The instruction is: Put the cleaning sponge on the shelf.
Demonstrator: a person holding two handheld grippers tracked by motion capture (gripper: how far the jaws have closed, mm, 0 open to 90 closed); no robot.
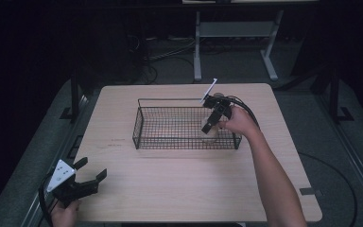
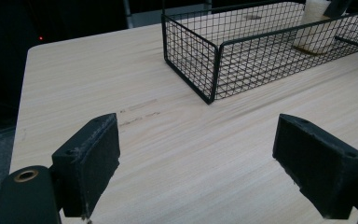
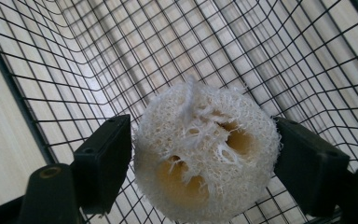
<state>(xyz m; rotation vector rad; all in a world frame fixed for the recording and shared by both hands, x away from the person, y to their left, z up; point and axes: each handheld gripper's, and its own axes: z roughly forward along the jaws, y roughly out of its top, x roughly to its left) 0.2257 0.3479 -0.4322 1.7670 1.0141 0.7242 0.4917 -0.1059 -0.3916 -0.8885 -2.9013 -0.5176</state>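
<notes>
- The right gripper (image 1: 211,124) reaches down into the wire basket (image 1: 144,137) at its right end, jaws clenched on a pale loofah sponge (image 3: 205,154) that fills the gap between the pads
- In the right gripper view the loofah sponge sits low in the basket, mesh floor beneath and mesh walls rising close on the far and left sides
- The rest of the basket floor, toward its left end, lies bare
- The left gripper (image 1: 87,177) rests near the front left corner of the table (image 1: 170,189), jaws released and wide apart over bare wood, well apart from the basket
- Open tabletop runs along the front and both sides of the basket; nothing stands between the two grippers
</notes>
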